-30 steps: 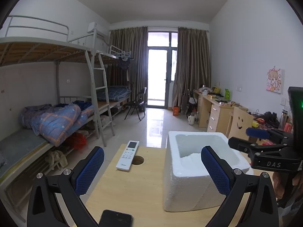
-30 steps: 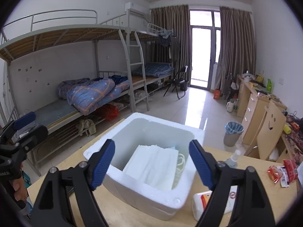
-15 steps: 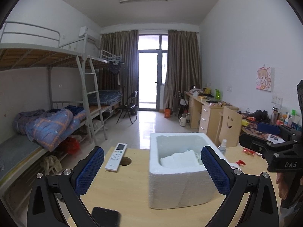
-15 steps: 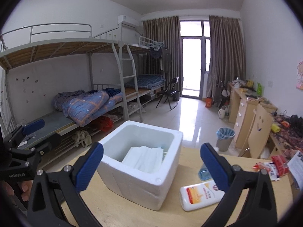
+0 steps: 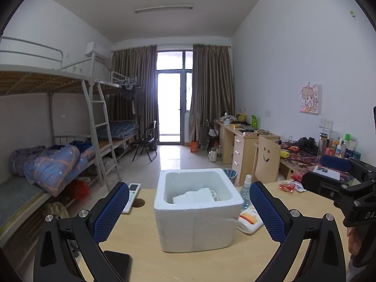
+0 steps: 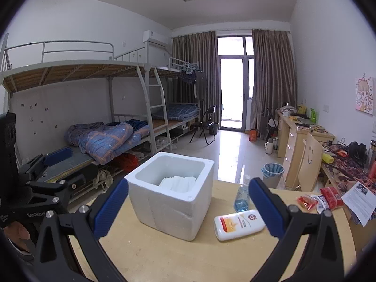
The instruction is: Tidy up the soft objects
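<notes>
Both grippers have drawn back from the white foam box (image 5: 197,209), which a second ago filled the lower frames and now stands whole in both views, near the middle of the tabletop (image 6: 178,256) toward its far edge. The folded white masks (image 6: 178,181) lie inside the box, below its rim, with an ear loop showing against the right inner wall in the left view. The right gripper (image 6: 188,208) has widened over the last second and now stands as wide as it goes, nothing between its blue pads (image 6: 110,209); the left gripper (image 5: 188,211) is likewise spread wide and empty. By my reading this is a release and retreat: the soft things are put away in the box and the placing step is done. Left on the tabletop are hard items only: a white lotion bottle (image 6: 238,224) lying right of the box, a small blue spray bottle (image 6: 242,198) behind it at the far edge, a remote control (image 5: 132,196) at the far left edge, a dark phone (image 5: 118,266) at the near edge, and red snack packets (image 6: 329,197) by the right edge.
</notes>
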Demonstrator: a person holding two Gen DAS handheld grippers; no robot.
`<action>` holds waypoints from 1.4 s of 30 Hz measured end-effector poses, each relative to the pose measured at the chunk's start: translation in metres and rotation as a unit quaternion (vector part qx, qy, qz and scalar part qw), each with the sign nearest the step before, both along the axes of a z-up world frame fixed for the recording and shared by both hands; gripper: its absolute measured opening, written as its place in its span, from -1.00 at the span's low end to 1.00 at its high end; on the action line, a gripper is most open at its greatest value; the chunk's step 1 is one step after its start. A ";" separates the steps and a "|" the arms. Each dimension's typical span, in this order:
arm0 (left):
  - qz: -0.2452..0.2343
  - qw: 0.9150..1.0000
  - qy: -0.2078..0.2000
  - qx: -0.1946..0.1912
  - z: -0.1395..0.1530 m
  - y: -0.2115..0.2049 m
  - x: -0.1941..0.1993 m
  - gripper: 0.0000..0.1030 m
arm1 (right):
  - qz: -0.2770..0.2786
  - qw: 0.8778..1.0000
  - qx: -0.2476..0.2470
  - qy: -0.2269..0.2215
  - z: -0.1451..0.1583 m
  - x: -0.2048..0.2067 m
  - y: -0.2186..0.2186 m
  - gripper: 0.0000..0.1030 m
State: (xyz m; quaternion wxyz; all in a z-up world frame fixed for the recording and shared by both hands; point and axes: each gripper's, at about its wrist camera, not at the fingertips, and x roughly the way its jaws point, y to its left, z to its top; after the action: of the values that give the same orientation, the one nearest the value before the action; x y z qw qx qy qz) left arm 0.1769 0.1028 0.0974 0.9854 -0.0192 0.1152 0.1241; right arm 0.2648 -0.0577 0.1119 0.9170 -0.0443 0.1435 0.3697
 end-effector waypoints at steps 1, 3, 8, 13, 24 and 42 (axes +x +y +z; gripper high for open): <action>-0.002 1.000 -0.002 0.002 0.001 -0.004 -0.004 0.98 | -0.004 1.000 0.002 0.001 -0.001 -0.003 -0.003 1.00; -0.004 1.000 -0.003 0.005 0.003 -0.010 -0.010 0.98 | -0.005 1.000 0.005 0.004 -0.002 -0.009 -0.010 1.00; -0.013 1.000 -0.002 0.008 0.004 -0.022 -0.024 0.98 | -0.008 1.000 0.007 0.005 -0.004 -0.024 -0.024 1.00; -0.020 1.000 -0.005 0.011 0.006 -0.031 -0.041 0.98 | -0.007 1.000 0.010 0.001 -0.002 -0.039 -0.031 1.00; -0.027 0.999 -0.014 0.013 0.013 -0.046 -0.071 0.98 | -0.015 1.000 0.023 -0.010 0.001 -0.069 -0.048 1.00; -0.033 0.999 -0.031 0.018 0.014 -0.066 -0.109 0.98 | -0.022 0.999 0.029 -0.021 -0.006 -0.108 -0.068 1.00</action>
State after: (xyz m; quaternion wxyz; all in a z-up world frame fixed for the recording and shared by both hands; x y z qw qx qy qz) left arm 0.0677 0.0366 0.1111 0.9922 -0.0015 0.0826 0.0933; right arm 0.1568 -0.1257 0.1060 0.9286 -0.0224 0.1144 0.3524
